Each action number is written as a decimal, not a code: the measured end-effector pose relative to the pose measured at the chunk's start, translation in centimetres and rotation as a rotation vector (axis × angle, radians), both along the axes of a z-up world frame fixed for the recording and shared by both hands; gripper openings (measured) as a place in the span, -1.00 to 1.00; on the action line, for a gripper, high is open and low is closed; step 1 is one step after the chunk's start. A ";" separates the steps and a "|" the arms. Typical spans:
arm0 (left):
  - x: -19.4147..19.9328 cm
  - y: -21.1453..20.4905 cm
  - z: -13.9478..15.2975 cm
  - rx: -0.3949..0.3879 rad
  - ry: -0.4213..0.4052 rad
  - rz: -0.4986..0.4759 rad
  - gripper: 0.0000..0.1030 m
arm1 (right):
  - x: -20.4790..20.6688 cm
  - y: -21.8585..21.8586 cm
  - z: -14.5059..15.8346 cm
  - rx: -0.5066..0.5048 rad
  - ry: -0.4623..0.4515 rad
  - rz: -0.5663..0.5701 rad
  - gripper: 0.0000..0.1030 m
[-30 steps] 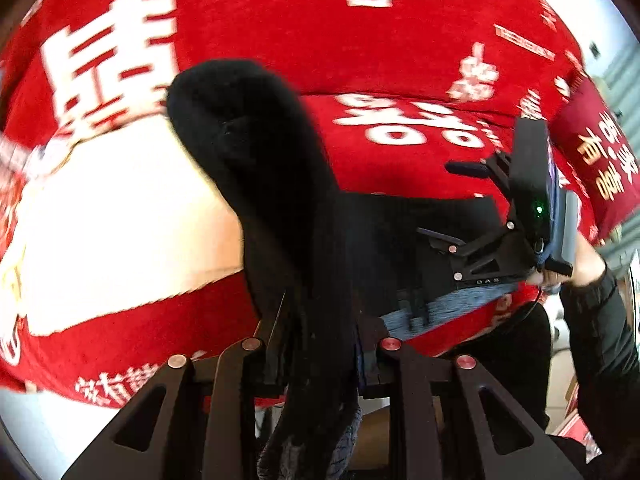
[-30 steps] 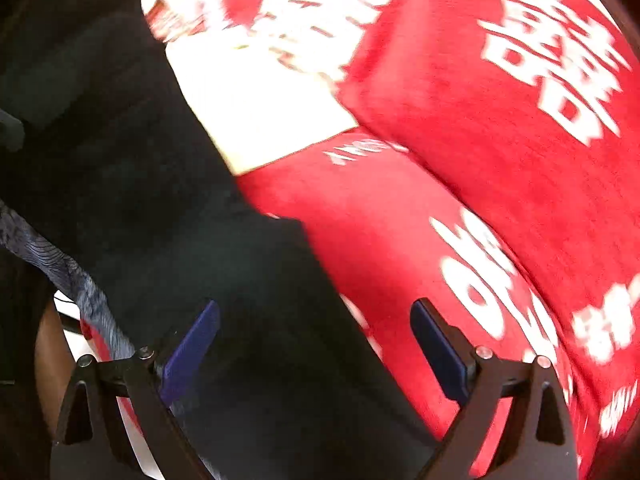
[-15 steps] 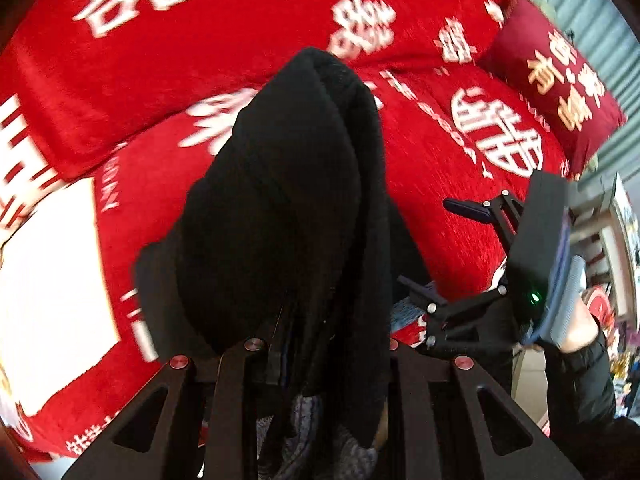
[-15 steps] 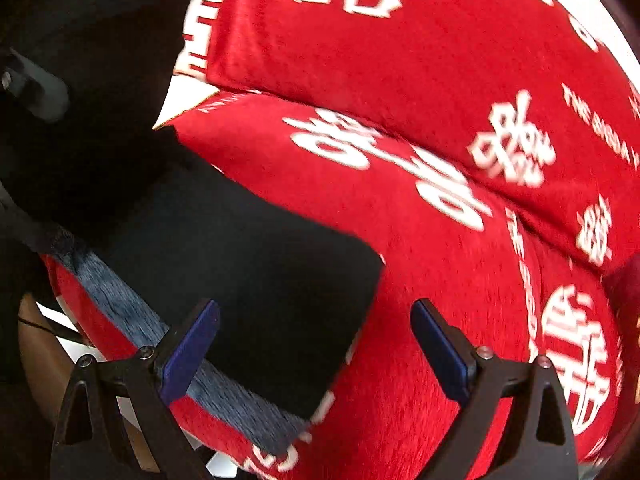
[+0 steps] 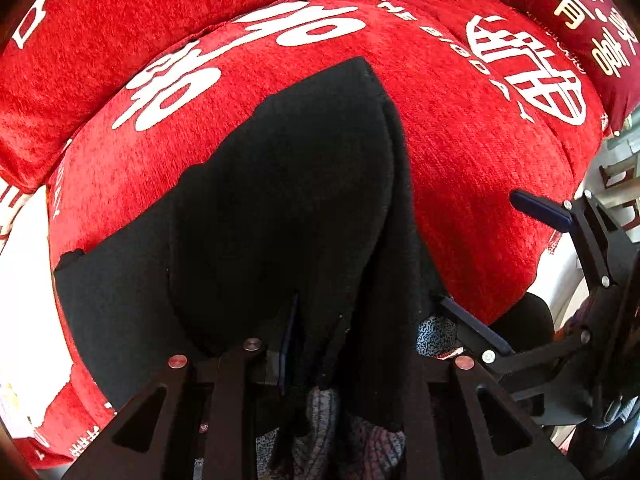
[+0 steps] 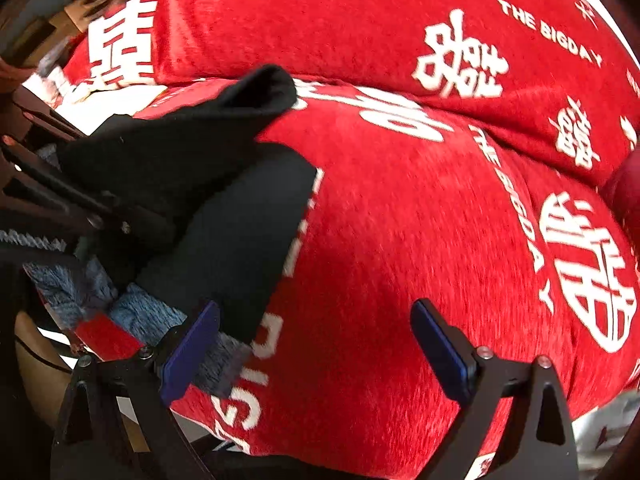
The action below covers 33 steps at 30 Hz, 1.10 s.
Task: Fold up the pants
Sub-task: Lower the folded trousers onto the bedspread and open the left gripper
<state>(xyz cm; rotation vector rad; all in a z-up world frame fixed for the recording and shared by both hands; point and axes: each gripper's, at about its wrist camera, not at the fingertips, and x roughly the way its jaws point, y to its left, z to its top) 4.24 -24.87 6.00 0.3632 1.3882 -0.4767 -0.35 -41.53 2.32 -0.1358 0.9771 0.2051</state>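
Observation:
Black pants (image 5: 288, 200) with a grey-blue knit lining lie doubled over on a red seat cushion (image 5: 480, 140). My left gripper (image 5: 340, 344) points straight down over them. Its jaws are opening, with a bunch of the black cloth still pinched between them; the right finger is hidden by cloth. In the right wrist view the pants (image 6: 224, 220) lie at the left, their upper layer lifted to a peak by the left gripper's linkage (image 6: 60, 200). My right gripper (image 6: 316, 348) is open over bare red cushion, its left pad (image 6: 192, 352) at the pants' lining edge. The right gripper (image 5: 500, 260) also shows beside the pants.
The sofa's red back cushions (image 6: 360, 20) carry white characters. A dark red pillow (image 5: 580, 20) lies at the seat's right end. A white patch (image 5: 20, 280) shows at the left. The seat's front edge (image 6: 360, 460) runs just under the right gripper.
My left gripper came down and to the right, laying the hanging pant leg over the lower layer. The right gripper slid right off the pants, staying open.

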 end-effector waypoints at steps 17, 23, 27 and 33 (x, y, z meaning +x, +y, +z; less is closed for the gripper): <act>-1.6 6.7 9.2 -0.327 -0.128 0.071 1.00 | -2.8 -2.4 1.3 0.045 0.021 -0.088 0.89; -1.6 14.5 2.5 -0.133 -0.121 0.296 1.00 | -3.7 -5.0 2.5 0.181 0.050 -0.174 0.89; -2.4 17.4 -0.4 -0.122 -0.107 0.417 1.00 | -3.1 -3.5 2.3 0.441 0.111 -0.113 0.90; -2.7 17.7 -0.8 -0.126 -0.137 0.428 1.00 | -1.7 2.6 1.4 0.433 0.126 -0.030 -0.24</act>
